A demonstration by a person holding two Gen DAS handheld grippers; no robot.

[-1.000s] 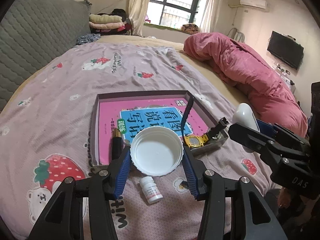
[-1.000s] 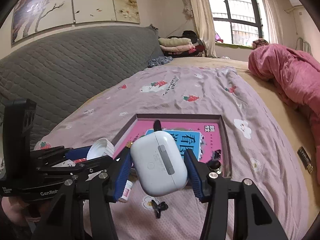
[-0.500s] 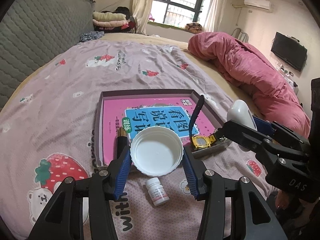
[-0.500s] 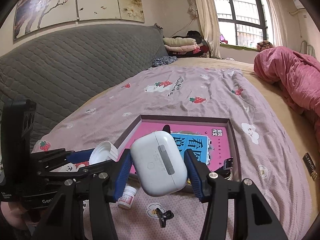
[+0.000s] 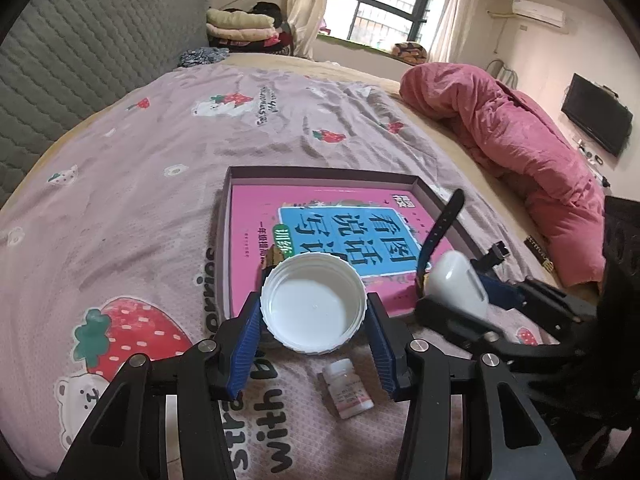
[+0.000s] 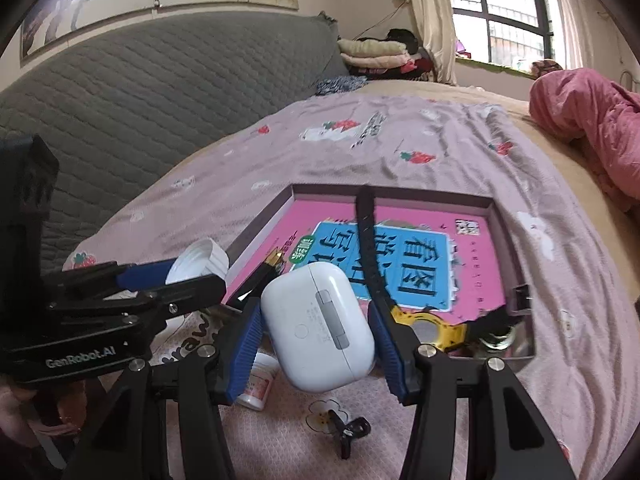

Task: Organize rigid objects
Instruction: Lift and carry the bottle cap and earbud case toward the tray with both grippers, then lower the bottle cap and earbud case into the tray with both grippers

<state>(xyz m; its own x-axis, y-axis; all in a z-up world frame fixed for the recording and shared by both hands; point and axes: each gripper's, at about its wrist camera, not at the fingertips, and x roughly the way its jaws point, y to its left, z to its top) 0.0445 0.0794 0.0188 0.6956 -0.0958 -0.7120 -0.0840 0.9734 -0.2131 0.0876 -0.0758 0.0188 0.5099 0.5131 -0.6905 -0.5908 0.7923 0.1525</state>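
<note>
My left gripper (image 5: pixel 314 344) and right gripper (image 6: pixel 318 350) are black frames with ribbed blue pads (image 6: pixel 244 350) and silver screws (image 5: pixel 418 345). White "GenRobot.AI" lettering (image 6: pixel 80 360) marks the left one's side.

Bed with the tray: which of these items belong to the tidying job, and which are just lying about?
Job items:
- white lid in the left gripper
- earbud case in the right gripper
- tray with pink book and yellow watch
- small pill bottle
- black clip

Lying about:
- pink duvet
- folded clothes
- television
</note>
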